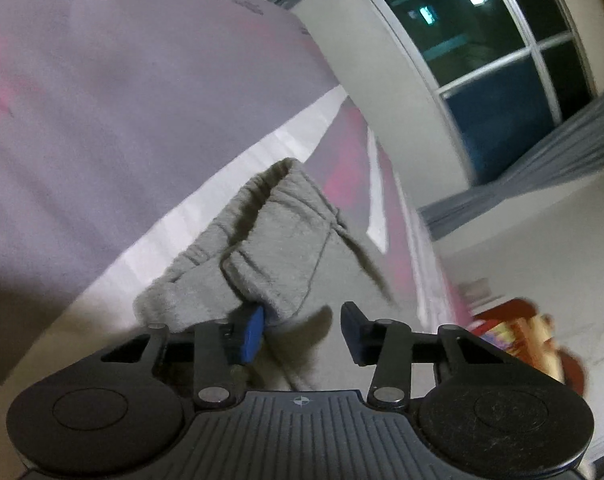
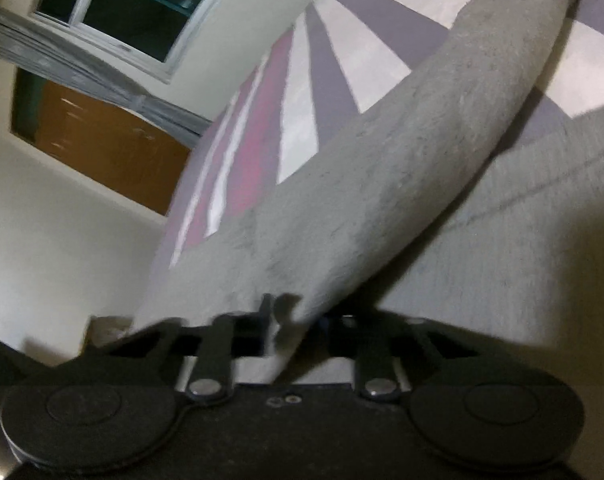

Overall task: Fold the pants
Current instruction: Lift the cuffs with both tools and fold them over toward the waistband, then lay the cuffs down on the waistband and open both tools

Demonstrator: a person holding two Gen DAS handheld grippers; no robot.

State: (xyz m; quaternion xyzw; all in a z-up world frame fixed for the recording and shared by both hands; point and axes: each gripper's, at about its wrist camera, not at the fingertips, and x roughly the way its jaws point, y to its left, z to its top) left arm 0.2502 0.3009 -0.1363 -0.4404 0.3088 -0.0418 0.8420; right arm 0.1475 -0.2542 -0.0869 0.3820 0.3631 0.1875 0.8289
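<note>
Grey sweatpants [image 1: 270, 248] lie bunched on a bed, their ribbed end toward me. My left gripper [image 1: 303, 330] stands open. Its left blue pad [image 1: 254, 332] touches the fabric's near edge, while the right pad [image 1: 351, 332] is clear of the cloth. In the right wrist view a long fold of the pants [image 2: 381, 184] runs from the upper right down into my right gripper [image 2: 298, 320]. Its jaws stand close together with the fold's edge between them. The left finger [image 2: 266, 314] shows, but the cloth hides the other. I cannot tell whether the pads press on the cloth.
The bedspread [image 1: 102, 100] [image 2: 333, 80] has purple, white and pink stripes. A dark window [image 1: 493, 60] [image 2: 134, 8] with grey curtains is in the wall beyond. A brown wooden panel [image 2: 102, 148] sits by the bed's far side. Red and colourful items [image 1: 521, 340] lie at the right.
</note>
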